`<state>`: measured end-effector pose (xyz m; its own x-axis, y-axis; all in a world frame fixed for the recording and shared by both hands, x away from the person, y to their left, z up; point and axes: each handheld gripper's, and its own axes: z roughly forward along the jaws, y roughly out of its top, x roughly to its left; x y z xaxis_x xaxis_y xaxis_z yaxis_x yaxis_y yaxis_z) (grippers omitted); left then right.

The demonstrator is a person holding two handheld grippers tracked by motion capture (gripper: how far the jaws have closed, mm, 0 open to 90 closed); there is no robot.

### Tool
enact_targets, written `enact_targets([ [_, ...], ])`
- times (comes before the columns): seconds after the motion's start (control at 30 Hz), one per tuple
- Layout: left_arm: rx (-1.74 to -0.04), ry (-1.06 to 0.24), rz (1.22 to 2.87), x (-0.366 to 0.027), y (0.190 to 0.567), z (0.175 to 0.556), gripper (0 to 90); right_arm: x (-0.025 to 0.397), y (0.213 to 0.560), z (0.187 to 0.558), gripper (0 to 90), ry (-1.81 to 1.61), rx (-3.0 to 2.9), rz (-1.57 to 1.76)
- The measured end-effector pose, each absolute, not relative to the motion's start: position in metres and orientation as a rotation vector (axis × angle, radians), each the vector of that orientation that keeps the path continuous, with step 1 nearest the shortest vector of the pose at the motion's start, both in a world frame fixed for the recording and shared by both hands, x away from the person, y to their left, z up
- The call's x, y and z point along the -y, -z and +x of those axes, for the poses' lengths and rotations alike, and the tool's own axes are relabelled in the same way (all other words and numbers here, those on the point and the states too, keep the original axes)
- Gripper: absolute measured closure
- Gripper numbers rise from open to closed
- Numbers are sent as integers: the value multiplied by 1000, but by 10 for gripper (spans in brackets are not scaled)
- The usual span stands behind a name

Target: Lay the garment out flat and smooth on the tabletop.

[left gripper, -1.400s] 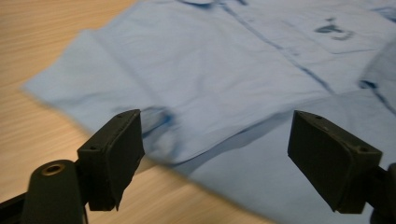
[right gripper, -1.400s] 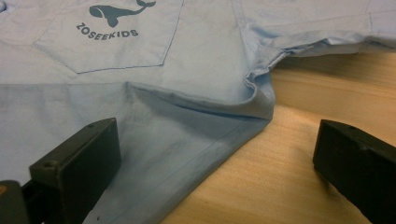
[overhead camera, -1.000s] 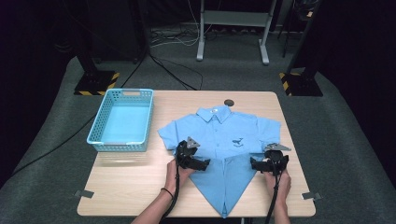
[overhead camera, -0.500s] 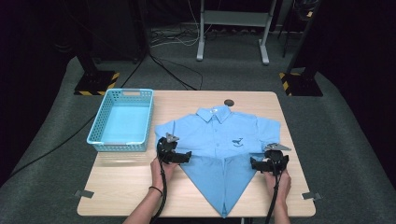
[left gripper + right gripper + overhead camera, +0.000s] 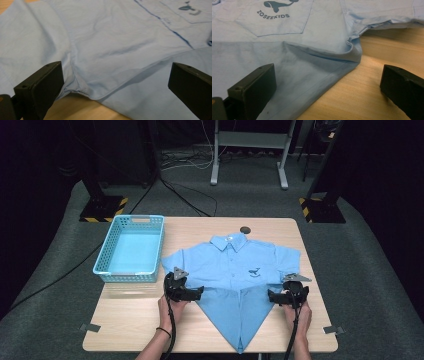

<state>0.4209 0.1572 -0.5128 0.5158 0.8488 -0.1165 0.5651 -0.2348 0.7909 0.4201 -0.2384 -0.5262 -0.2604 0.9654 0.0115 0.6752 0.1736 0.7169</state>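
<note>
Left gripper view: the left gripper (image 5: 115,85) has its jaws spread wide, holding nothing, with the folded edge of the shirt (image 5: 112,45) lying between and just beyond them. In the right gripper view the right gripper (image 5: 329,87) is likewise spread and empty, facing the shirt's side fold where cloth meets bare wood. The printed chest pocket (image 5: 274,17) lies beyond it.

In the high view the left gripper (image 5: 186,292) and right gripper (image 5: 285,296) sit at the shirt's two sides. The shirt (image 5: 235,270) lies flat, collar away from the person, its lower half folded to a point toward the near edge of the table (image 5: 125,330).

The step in hand appears to be folding. Both lower sides look already turned in, and the grippers stand ready to take the side folds. The next move probably calls for each to close on a doubled edge without catching the layer beneath, though how many layers lie there is hard to tell.

A blue basket (image 5: 131,251) stands left of the shirt, and a small dark disc (image 5: 245,229) lies beyond the collar. Around the table are grey floor, cables and stand bases with striped markings.
</note>
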Motion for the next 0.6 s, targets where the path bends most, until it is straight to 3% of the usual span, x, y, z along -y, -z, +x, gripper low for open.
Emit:
enact_targets([
  [0.3, -1077, -455, 1994, -136, 513, 406, 0, 242, 522, 406, 0, -969, -1950, 1528],
  [0.6, -1113, -439, 1921, -159, 504, 390, 1, 234, 523, 398, 0, -952, -1998, 1491],
])
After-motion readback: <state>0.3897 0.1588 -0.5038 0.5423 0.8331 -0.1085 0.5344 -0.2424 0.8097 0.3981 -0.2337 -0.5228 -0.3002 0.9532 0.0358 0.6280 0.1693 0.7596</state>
